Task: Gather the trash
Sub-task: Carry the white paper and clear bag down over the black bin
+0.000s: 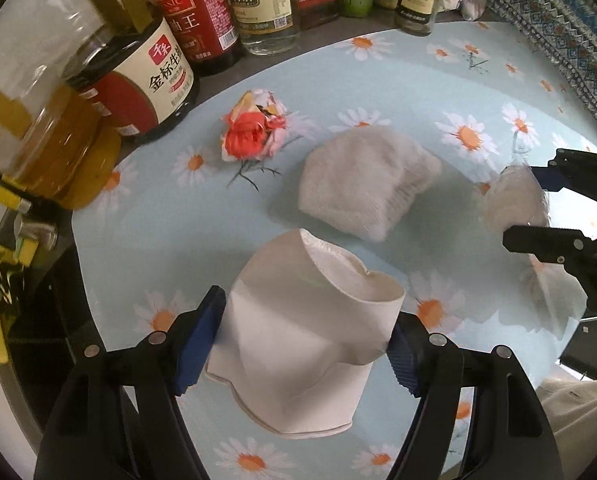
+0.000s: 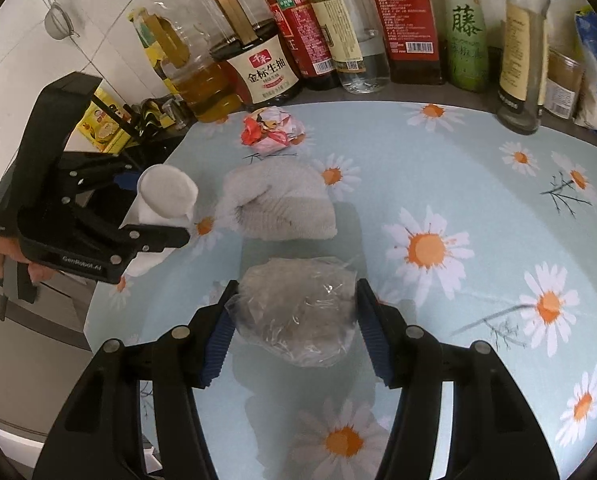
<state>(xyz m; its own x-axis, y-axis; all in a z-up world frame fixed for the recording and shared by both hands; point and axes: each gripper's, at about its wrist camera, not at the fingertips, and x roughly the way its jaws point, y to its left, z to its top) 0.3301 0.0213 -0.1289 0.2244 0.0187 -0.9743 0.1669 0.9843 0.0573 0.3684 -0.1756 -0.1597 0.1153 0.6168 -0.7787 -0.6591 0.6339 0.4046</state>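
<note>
The right gripper (image 2: 296, 312) squeezes a crinkly clear plastic bag (image 2: 296, 312) above the daisy tablecloth (image 2: 458, 184). The left gripper (image 2: 154, 204) holds a squashed white paper cup (image 2: 166, 196). Bottles (image 2: 406, 24) stand at the back.

I see white paper cup (image 1: 298, 332), matt, smooth, dented. Clear plastic wrap ball (image 2: 298, 312), shiny, crinkly. Grey cloth (image 1: 362, 184), soft, fuzzy. Crumpled paper wad (image 1: 254, 128), red and white. My gripper pads (image 1: 200, 344), blue, ribbed. Tablecloth (image 2: 438, 168), smooth, daisy print. Bottles (image 2: 266, 68), shiny.
</note>
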